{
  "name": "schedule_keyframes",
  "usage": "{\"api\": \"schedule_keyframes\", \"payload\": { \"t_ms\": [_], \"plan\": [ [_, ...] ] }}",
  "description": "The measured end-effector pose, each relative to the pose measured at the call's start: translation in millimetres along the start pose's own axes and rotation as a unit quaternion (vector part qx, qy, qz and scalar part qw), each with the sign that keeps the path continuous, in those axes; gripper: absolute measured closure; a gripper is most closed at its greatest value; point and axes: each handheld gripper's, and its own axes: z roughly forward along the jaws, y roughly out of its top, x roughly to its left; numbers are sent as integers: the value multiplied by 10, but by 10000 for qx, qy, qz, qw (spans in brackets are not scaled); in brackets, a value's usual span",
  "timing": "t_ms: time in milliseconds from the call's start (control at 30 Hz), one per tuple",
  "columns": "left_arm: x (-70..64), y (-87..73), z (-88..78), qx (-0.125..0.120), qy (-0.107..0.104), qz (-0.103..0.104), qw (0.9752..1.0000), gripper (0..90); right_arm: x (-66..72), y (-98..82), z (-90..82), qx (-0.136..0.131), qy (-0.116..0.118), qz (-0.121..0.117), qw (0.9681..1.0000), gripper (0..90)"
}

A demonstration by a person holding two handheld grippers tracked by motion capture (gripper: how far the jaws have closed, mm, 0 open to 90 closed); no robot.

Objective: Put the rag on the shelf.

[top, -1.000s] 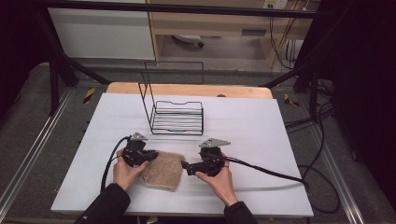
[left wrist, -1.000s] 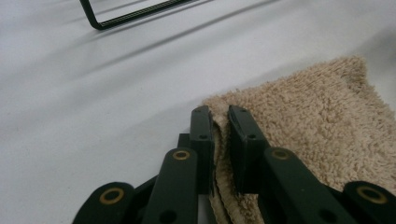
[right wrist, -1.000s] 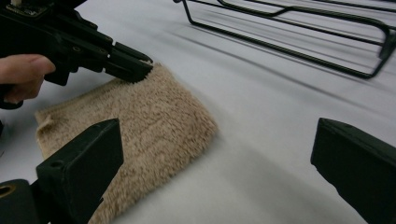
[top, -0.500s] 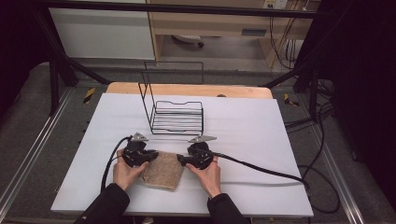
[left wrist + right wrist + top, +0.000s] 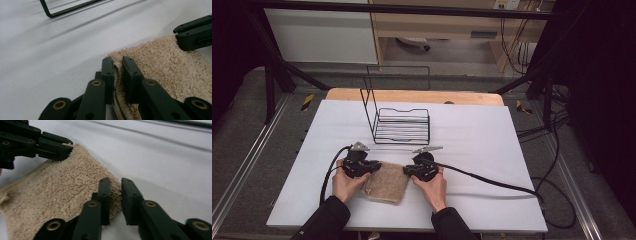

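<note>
A folded tan towel [image 5: 386,182] is laid flat on the white table [image 5: 492,150], between the two grippers. Its left far corner is clamped in the left gripper [image 5: 371,166]: in the left gripper view the layered edge of the towel [image 5: 160,62] is seen pinched between the pads. The right gripper [image 5: 408,170] is set at the right far corner. Its jaws have just been closing, and in the right gripper view the corner of the towel [image 5: 62,192] is seen lying between them; a narrow gap is left between the pads, so it cannot be told for certain that the pile is pressed on both sides.

The towel is judged to be light, soft and limp. No stiffness is to be expected, so any unsupported part will sag and drape once lifted. The terry pile is rough and is unlikely to slip from the pads, and nothing about it is fragile. Hold is best taken at the two far corners, through all layers at once, so that the fold is kept together. A shallow bite on a single layer could let the lower layers fall open.

Beyond both grippers, well apart from the towel, a black wire rack [image 5: 401,125] stands on the table. Nothing is held in it.
</note>
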Motion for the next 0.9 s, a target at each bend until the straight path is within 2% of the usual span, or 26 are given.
{"api": "schedule_keyframes", "payload": {
  "t_ms": [300, 500, 633, 800, 900],
  "plan": [
    [35, -5, -6, -33, -119, -198, 9997, 829, -3, 15, -9, 25, 40, 84, 10000, 846],
    [47, -14, -38, -132, -177, -234, 9995, 836, 23, 11, -59, -138, 37, -18, 9999, 850],
    [40, -32, -111, -322, -212, -257, 9989, 837, 50, 16, -109, -238, 76, -56, 9997, 852],
    [15, -47, -287, -717, -281, -248, 9967, 838, 104, 37, -229, -554, 242, -198, 9980, 854],
    [-9, -51, -339, -831, -270, -216, 9959, 837, 130, 44, -291, -677, 313, -289, 9968, 855]
  ]
}}
